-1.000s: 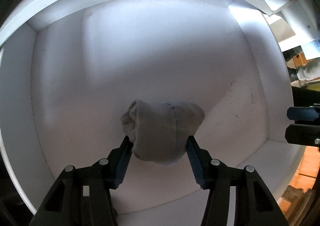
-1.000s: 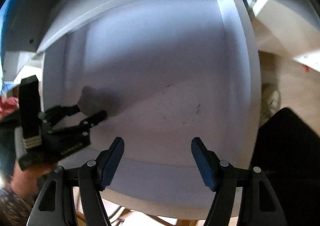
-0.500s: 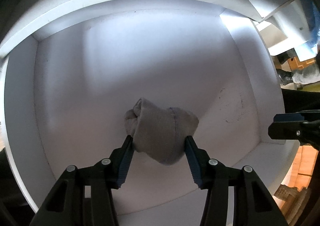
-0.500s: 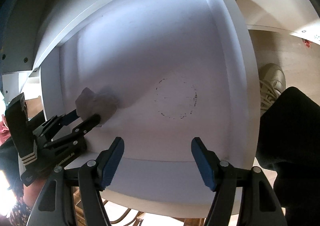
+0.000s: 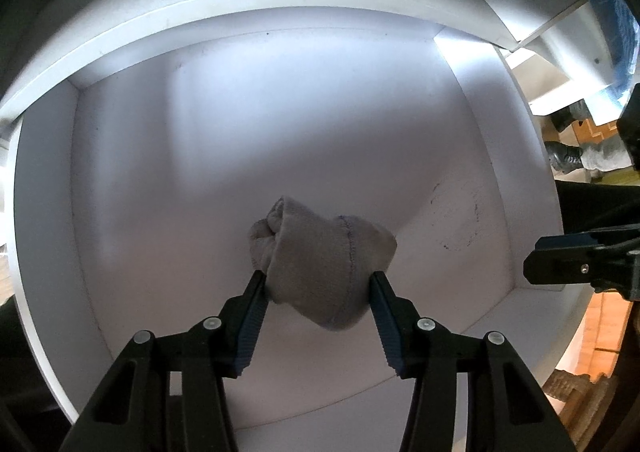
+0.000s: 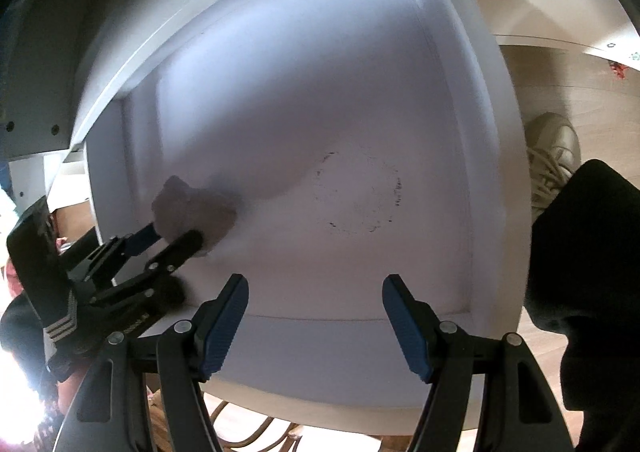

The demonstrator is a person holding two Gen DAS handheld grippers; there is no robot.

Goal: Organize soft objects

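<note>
A rolled grey sock (image 5: 324,264) sits low inside a white drawer (image 5: 120,212), and my left gripper (image 5: 318,277) is shut on it, both pads pressed into its sides. The right wrist view shows the same sock (image 6: 192,212) at the drawer's left, gripped by the left gripper (image 6: 174,238). Whether the sock touches the drawer floor I cannot tell. My right gripper (image 6: 315,284) hangs open over the drawer's near wall (image 6: 320,336), with nothing between its fingers. One of its fingers (image 5: 560,262) shows at the right edge of the left wrist view.
A faint ring-shaped scuff (image 6: 360,196) marks the drawer floor to the right of the sock. A person's light shoe (image 6: 554,148) and dark trouser leg (image 6: 580,252) stand on the wooden floor beside the drawer's right wall. Cabinet panels overhang the drawer's far side.
The left jaws have closed in a little on the sock, which stays in place. The right wrist view has rolled, bringing the scuff ring and the shoe into sight.
</note>
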